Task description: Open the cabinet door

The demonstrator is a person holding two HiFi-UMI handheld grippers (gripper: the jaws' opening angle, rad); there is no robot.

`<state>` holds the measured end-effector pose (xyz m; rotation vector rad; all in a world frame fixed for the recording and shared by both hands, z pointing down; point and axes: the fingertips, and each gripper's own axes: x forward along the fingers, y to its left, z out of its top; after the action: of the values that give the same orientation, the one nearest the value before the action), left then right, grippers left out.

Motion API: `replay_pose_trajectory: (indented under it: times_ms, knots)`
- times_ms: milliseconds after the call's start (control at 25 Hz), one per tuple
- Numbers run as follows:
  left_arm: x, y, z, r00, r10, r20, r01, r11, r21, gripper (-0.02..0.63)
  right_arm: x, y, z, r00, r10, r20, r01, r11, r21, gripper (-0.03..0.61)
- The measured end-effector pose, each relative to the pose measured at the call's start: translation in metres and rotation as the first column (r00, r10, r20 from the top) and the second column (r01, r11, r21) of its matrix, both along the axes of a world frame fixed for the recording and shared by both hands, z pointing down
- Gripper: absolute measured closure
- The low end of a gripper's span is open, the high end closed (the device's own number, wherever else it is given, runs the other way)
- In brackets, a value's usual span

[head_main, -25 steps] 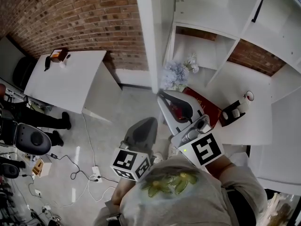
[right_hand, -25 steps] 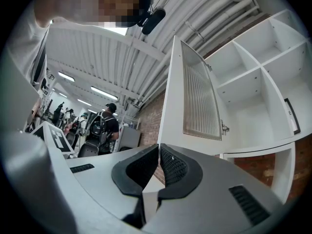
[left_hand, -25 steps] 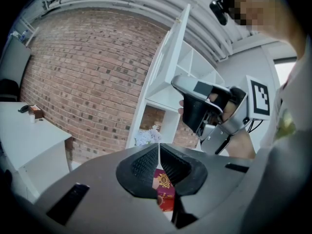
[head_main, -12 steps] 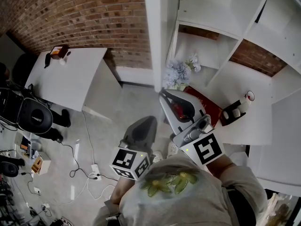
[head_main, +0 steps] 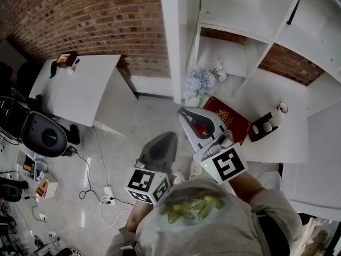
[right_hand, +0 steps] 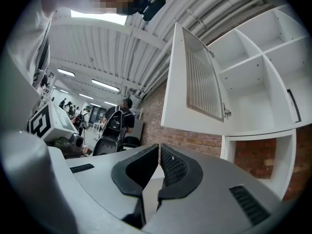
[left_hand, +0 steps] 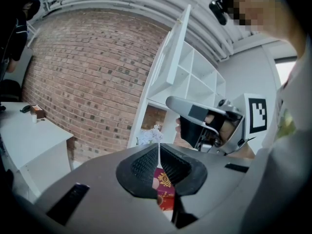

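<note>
In the head view, the cabinet door [head_main: 171, 41] is seen edge-on as a tall white panel, swung out from the white shelf unit [head_main: 250, 31] and standing open in front of the brick wall [head_main: 80, 15]. The left gripper [head_main: 168, 140] is held low over the floor, well apart from the door, with its marker cube [head_main: 147, 185] close to the person's body. The right gripper [head_main: 186, 112] is pointed towards the foot of the door, beside a bunch of pale flowers [head_main: 201, 81] and a red box [head_main: 230, 119] lying on a shelf. A white table [head_main: 80, 89] and an office chair [head_main: 42, 137] are seen at the left.

In the left gripper view, the left gripper [left_hand: 159, 150] is seen clenched, its 2 jaws meeting at the tips with nothing held between them. Past them, the door [left_hand: 173, 57] is seen open, the right gripper [left_hand: 187, 113] is held up at the right, and the flowers [left_hand: 148, 135] are seen just above the jaws.

In the right gripper view, the right gripper [right_hand: 159, 155] is closed on nothing, only a thin slit being left between its 2 jaws. The door [right_hand: 195, 82] is shown swung wide from the shelf unit [right_hand: 258, 72], its ribbed inner face turned to the camera. No contact with the door is made by either gripper.
</note>
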<state>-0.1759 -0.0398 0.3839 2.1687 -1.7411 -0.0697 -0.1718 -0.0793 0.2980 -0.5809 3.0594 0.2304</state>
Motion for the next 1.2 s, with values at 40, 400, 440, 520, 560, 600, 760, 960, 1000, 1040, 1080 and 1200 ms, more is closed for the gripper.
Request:
replay_pose_trajectory:
  times_ms: [40,400,440,520,560,600,760,960,1000,1040,1080,1200]
  knots:
    - [0.001,0.000,0.000,1.000,0.000,0.000,0.000,1.000,0.000,0.594,0.001,-0.001,0.004,1.000,-0.001,-0.005,0.001,1.000,-0.013,0.552]
    - [0.008,0.002,0.001,1.000,0.012,-0.002,-0.012,1.000,-0.004,0.594,0.018,-0.001,0.033,0.999,0.018,-0.044,-0.022,0.995,-0.092,0.554]
    - [0.010,0.001,0.001,1.000,0.016,-0.002,-0.016,1.000,-0.003,0.594,0.020,-0.001,0.034,0.999,0.026,-0.047,-0.030,0.995,-0.093,0.554]
    - [0.014,0.001,0.002,1.000,0.024,-0.002,-0.024,1.000,-0.002,0.594,0.026,0.000,0.038,0.998,0.038,-0.053,-0.042,0.995,-0.096,0.554]
    - [0.016,0.000,0.002,1.000,0.028,-0.003,-0.028,1.000,-0.003,0.594,0.029,0.000,0.040,0.997,0.042,-0.057,-0.047,0.994,-0.099,0.554]
    - [0.018,0.000,0.002,0.999,0.032,-0.003,-0.032,0.999,-0.004,0.594,0.032,0.000,0.042,0.997,0.046,-0.063,-0.052,0.993,-0.103,0.554]
    - [0.026,-0.002,0.003,0.999,0.054,-0.005,-0.054,0.999,-0.008,0.594,0.041,0.001,0.048,0.994,0.064,-0.084,-0.073,0.991,-0.112,0.555]
    - [0.037,-0.005,0.005,0.997,0.081,-0.007,-0.081,0.997,-0.013,0.594,0.053,0.000,0.053,0.991,0.091,-0.099,-0.102,0.988,-0.119,0.555]
    - [0.039,-0.005,0.005,0.996,0.085,-0.008,-0.085,0.996,-0.014,0.594,0.054,0.000,0.054,0.990,0.096,-0.099,-0.107,0.987,-0.118,0.555]
    - [0.040,-0.005,0.005,0.996,0.089,-0.008,-0.089,0.996,-0.015,0.594,0.056,-0.001,0.055,0.990,0.101,-0.099,-0.113,0.987,-0.117,0.554]
    - [0.041,-0.006,0.006,0.996,0.093,-0.009,-0.093,0.995,-0.017,0.594,0.057,-0.001,0.055,0.989,0.107,-0.102,-0.119,0.986,-0.117,0.555]
    - [0.044,-0.006,0.008,0.994,0.108,-0.010,-0.108,0.994,-0.026,0.594,0.061,0.000,0.057,0.986,0.122,-0.116,-0.137,0.981,-0.136,0.555]
